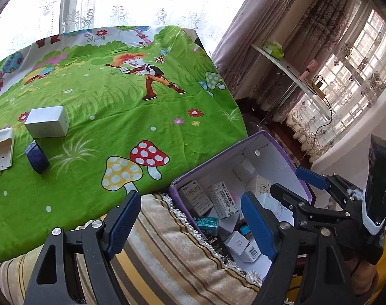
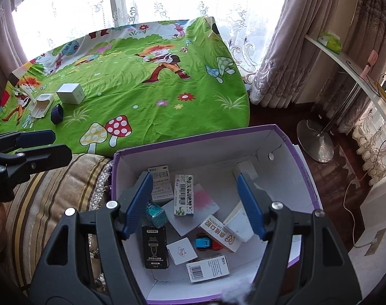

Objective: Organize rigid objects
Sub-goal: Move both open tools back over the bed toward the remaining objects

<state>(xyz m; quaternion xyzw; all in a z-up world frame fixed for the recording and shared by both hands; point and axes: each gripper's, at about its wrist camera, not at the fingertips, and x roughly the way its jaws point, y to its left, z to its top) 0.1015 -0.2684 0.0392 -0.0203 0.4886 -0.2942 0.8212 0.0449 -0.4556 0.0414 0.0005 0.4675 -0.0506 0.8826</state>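
Observation:
A purple box with a white inside (image 2: 282, 137) (image 1: 282, 150) stands beside the table and holds several small cartons, a black carton (image 2: 155, 246) and a toy car (image 2: 205, 244). My right gripper (image 2: 195, 203) is open and empty, hanging over the box. My left gripper (image 1: 190, 218) is open and empty, at the box's left edge above a striped cushion. On the green cartoon tablecloth (image 1: 111, 106) lie a white box (image 1: 47, 121) (image 2: 70, 93), a dark blue box (image 1: 36, 157) (image 2: 57, 114) and a white plastic tray (image 1: 1, 152) (image 2: 40, 106).
The striped cushion (image 1: 162, 249) (image 2: 48, 198) lies between table and box. A white shelf (image 2: 345, 61) with small items and a lamp base (image 2: 315, 139) stand at the right. Curtains and windows run behind. A cable lies on the floor (image 2: 350, 203).

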